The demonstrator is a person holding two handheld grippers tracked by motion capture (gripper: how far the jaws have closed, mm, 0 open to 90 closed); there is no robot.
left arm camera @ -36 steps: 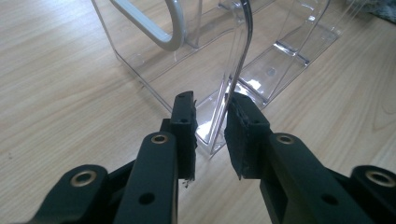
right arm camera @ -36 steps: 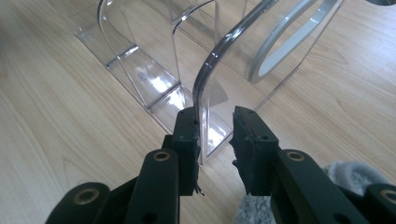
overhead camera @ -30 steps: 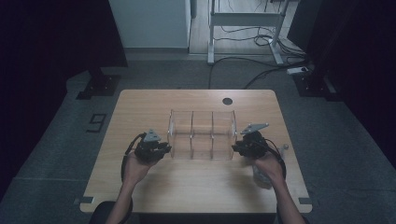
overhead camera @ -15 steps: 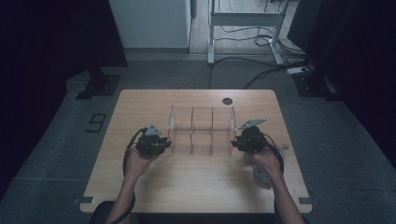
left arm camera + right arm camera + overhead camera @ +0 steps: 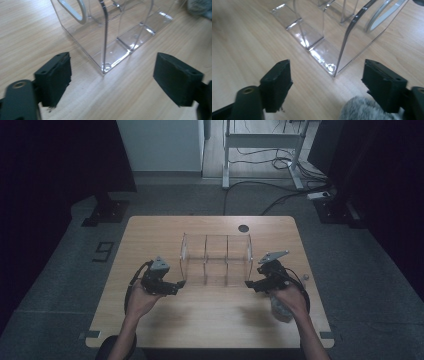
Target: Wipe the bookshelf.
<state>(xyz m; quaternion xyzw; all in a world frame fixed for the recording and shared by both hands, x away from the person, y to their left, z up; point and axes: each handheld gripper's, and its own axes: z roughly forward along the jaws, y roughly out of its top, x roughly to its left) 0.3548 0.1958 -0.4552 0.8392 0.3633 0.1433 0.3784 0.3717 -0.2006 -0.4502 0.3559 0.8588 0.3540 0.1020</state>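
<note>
One clear plastic organizer point(image 5: 216, 260) is seen at the centre of the high view, standing on the wooden desk point(image 5: 210, 315). Three compartments can be counted in it, divided by two inner walls, and nothing appears to be kept in them, though the clear walls make this hard to judge. Two grippers are counted: the left gripper point(image 5: 172, 285) at the organizer's lower left corner, the right gripper point(image 5: 252, 284) at its lower right corner. The fingers point(image 5: 53, 77) of each have just been opening and are spread wide, with a corner of the organizer beyond them, untouched.
</note>
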